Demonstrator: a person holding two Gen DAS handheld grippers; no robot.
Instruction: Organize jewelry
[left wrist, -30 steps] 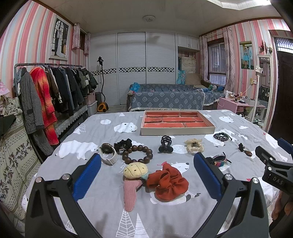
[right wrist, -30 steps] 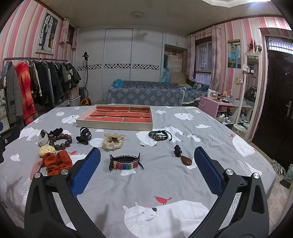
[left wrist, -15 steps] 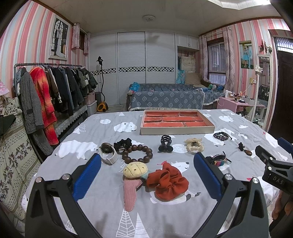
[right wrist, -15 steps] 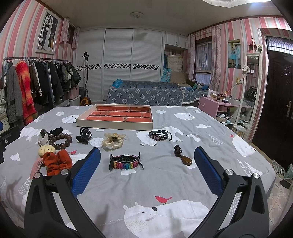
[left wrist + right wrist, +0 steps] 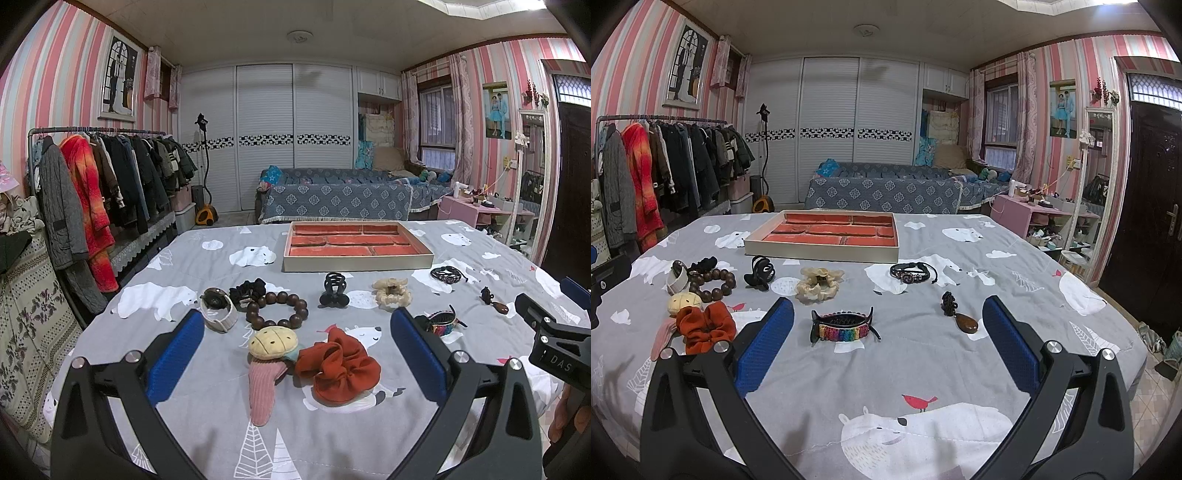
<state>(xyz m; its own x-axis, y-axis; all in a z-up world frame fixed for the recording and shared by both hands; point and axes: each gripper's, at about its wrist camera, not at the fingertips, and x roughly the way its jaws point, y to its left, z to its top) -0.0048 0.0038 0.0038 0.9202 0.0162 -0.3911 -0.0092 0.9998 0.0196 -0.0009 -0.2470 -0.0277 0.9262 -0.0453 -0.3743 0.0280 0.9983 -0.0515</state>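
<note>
A cream tray with orange compartments point(image 5: 357, 256) point(image 5: 820, 253) sits at the far side of the grey bed cover. Jewelry and hair pieces lie in front of it: an orange scrunchie point(image 5: 340, 365) point(image 5: 705, 326), a wooden bead bracelet point(image 5: 281, 311) point(image 5: 714, 282), a black claw clip point(image 5: 334, 290) point(image 5: 760, 272), a cream scrunchie point(image 5: 391, 293) point(image 5: 818, 285), a rainbow clip point(image 5: 844, 326), a brown pendant point(image 5: 962, 314) and a black bracelet point(image 5: 912, 272). My left gripper point(image 5: 295, 354) is open above the near edge, facing the orange scrunchie. My right gripper point(image 5: 886, 350) is open, facing the rainbow clip.
A cream and pink plush hair clip point(image 5: 267, 363), a white band with a dark disc point(image 5: 218, 308) and a black scrunchie point(image 5: 247, 290) lie at the left. A clothes rack point(image 5: 96, 192) stands left of the bed, a pink side table point(image 5: 1030, 214) right.
</note>
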